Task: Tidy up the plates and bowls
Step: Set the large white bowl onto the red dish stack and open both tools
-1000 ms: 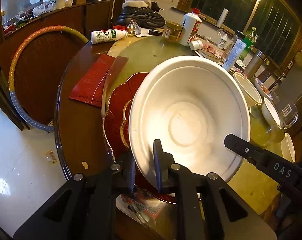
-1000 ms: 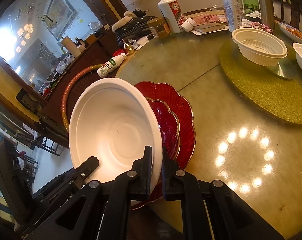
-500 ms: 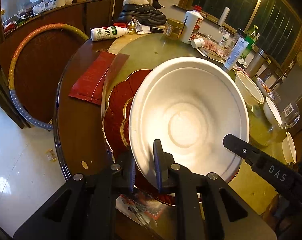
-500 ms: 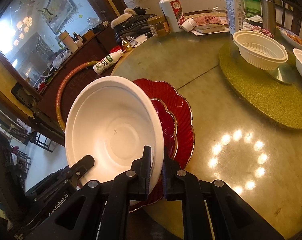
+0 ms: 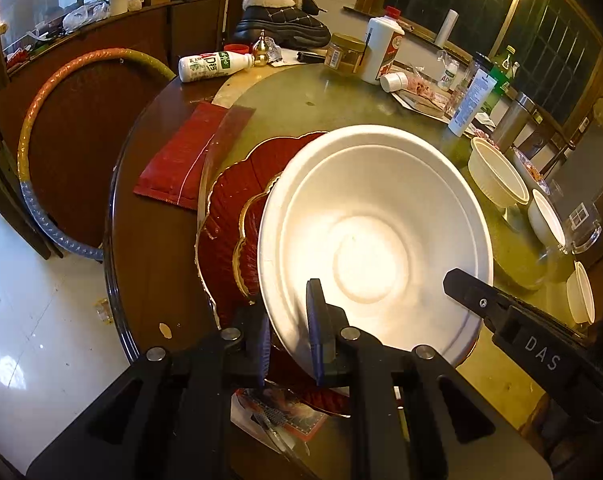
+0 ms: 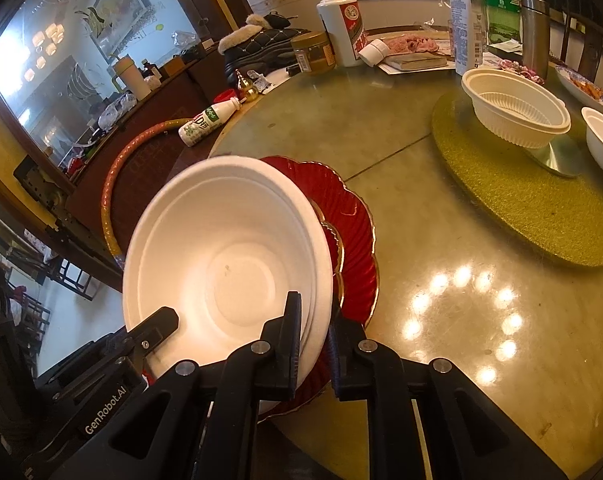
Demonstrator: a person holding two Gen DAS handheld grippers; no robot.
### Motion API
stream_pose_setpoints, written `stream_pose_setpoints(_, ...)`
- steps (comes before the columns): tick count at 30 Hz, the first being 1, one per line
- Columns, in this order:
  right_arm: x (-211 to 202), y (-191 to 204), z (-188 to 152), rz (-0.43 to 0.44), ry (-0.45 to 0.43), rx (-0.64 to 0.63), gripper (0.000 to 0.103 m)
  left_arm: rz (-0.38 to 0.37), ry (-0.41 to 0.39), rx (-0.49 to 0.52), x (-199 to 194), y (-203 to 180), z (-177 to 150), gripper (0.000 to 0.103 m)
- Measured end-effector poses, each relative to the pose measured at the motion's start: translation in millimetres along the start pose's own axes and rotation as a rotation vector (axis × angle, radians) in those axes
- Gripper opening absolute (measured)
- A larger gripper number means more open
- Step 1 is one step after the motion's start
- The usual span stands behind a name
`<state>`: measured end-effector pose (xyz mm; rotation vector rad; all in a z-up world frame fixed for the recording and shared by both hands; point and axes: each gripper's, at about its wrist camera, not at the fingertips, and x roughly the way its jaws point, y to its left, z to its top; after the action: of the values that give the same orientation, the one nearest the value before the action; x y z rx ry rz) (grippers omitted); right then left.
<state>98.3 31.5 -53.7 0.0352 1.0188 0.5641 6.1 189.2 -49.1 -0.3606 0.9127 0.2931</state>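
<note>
Dim amber light is falling across a round worktop [image 6: 381, 152] cluttered along its far edge with bottles, a jar and packets, while a green mat [image 6: 521, 208] is lying toward the right edge under a ribbed bowl [image 6: 517, 108]. Near the front left edge, two red plates [image 6: 357, 232] are sitting stacked, a smaller one on a larger scalloped one.

Above them, tilted, a white foam bowl [image 5: 373, 240] is hanging between both claws. The left claw [image 5: 289, 320] is clenching the bowl's near rim, one pad inside and one outside. The right claw [image 6: 313, 332] is straddling the opposite rim, and its jaws are opening at this moment; a sliver of gap is showing beside the outer pad, so its grip looks to be loosening.

Judging by its look, the bowl is very light and slightly soft, so it is likely bending or denting under a hard pinch and sliding easily on the glossy plates. The rim is the sensible place to take hold, with a gentle squeeze, since the smooth wall is offering nothing else.
</note>
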Motion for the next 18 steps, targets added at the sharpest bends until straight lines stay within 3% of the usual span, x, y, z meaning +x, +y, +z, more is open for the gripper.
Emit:
stream_pose_setpoints(12,-5,1,-1,-0.032,-0.028,-0.028,0.019,0.006,-0.012,-0.031,-3,3,2,0.014)
stream_pose_setpoints(15,-11,-1,0,-0.039,-0.055,-0.032,0.027,0.023,-0.038,-0.054,-8,5,4,0.015)
stream_pose_setpoints(16,-13,-1,-1,-0.034,-0.061,-0.031,0.034,0.026,-0.046,-0.062,-10,7,5,0.023)
stream_pose_setpoints(18,-19,-3,0,-0.011,-0.083,-0.027,0.048,0.024,-0.072,-0.097,-15,11,7,0.05)
